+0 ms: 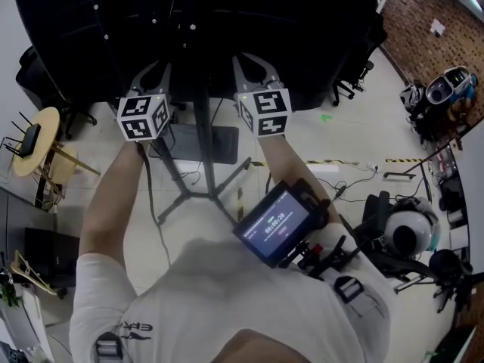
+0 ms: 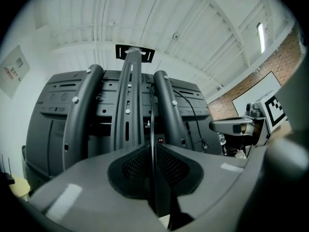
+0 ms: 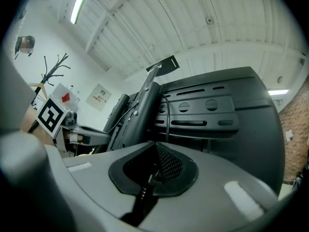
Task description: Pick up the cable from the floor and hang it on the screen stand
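I hold both grippers up against the dark back of the screen (image 1: 197,21), either side of the stand column (image 1: 203,150). The left gripper (image 1: 156,70) faces the column (image 2: 131,91) between its two curved arms. Its jaws (image 2: 153,149) stand a hair apart, and a thin black cable (image 2: 152,129) runs straight up through the slit toward the mount. The right gripper (image 1: 253,66) is beside it, its jaws (image 3: 155,166) shut on a ribbed cable end (image 3: 144,190). Another stretch of cable (image 3: 168,115) hangs down the screen's back panel.
The stand's legs (image 1: 189,195) spread over the floor below my arms. A round wooden table (image 1: 34,138) stands at the left. A white helmet (image 1: 408,229) and dark gear lie at the right, with loose cords (image 1: 355,184) on the floor. A small monitor (image 1: 276,221) hangs at my chest.
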`<state>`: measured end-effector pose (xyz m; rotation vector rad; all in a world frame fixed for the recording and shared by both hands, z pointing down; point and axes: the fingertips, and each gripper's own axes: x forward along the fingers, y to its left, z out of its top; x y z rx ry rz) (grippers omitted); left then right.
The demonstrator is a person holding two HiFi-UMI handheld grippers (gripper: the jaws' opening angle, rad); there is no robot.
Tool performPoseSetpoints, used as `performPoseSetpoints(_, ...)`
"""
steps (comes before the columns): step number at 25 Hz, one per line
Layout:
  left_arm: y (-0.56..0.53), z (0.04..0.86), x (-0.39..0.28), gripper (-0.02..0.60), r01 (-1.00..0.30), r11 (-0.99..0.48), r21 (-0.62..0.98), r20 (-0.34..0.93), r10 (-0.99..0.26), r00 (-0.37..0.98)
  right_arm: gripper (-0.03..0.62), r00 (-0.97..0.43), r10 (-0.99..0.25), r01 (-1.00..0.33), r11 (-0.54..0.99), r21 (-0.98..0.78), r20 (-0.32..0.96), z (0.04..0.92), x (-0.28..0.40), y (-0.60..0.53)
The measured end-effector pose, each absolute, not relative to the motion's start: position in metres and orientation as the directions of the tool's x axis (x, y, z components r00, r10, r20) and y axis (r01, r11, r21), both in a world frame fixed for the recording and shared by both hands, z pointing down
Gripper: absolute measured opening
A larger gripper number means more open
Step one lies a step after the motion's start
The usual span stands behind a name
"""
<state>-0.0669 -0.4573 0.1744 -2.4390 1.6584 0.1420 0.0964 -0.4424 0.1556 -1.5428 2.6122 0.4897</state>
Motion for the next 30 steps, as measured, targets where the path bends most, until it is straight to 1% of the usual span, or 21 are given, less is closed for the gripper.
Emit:
performPoseSetpoints(2, -0.442, 0.188, -0.050, 0.047, -0.936, -0.337, -0.104, -0.170, -0.921, 0.350, 0.018, -0.498, -0.840, -0.862, 0.452, 0.229, -0.215, 0.166, 0.120, -0.427)
performPoseSetpoints(5, -0.435, 0.200, -0.055, 0.074, -0.947, -0.305, -0.099, -0.147, -0.937, 0.317, 0.017, -0.510, -0.836, -0.855, 0.468, 0.221, -0.202, 0.173, 0.124, -0.423)
performPoseSetpoints(11, -0.422, 0.217, -0.084, 0.081, -0.966, -0.246, -0.075, -0.103, -0.962, 0.253, 0.015, -0.553, -0.819, -0.829, 0.522, 0.199, -0.155, 0.189, 0.102, -0.421)
performPoseSetpoints(17, -0.395, 0.240, -0.094, 0.081, -0.975, -0.212, -0.060, -0.070, -0.974, 0.216, 0.015, -0.601, -0.793, -0.796, 0.584, 0.157, -0.097, 0.226, 0.086, -0.409)
performPoseSetpoints(23, -0.369, 0.253, -0.092, 0.078, -0.979, -0.198, -0.038, -0.072, -0.977, 0.201, 0.014, -0.627, -0.777, -0.777, 0.617, 0.122, -0.065, 0.250, 0.077, -0.390)
performPoseSetpoints(27, -0.352, 0.261, -0.084, 0.050, -0.978, -0.209, -0.022, -0.078, -0.975, 0.210, 0.014, -0.638, -0.768, -0.769, 0.632, 0.099, -0.054, 0.259, 0.076, -0.372)
performPoseSetpoints(30, -0.331, 0.271, -0.080, 0.013, -0.976, -0.217, -0.003, -0.082, -0.973, 0.217, 0.014, -0.643, -0.764, -0.765, 0.638, 0.089, -0.050, 0.269, 0.078, -0.348)
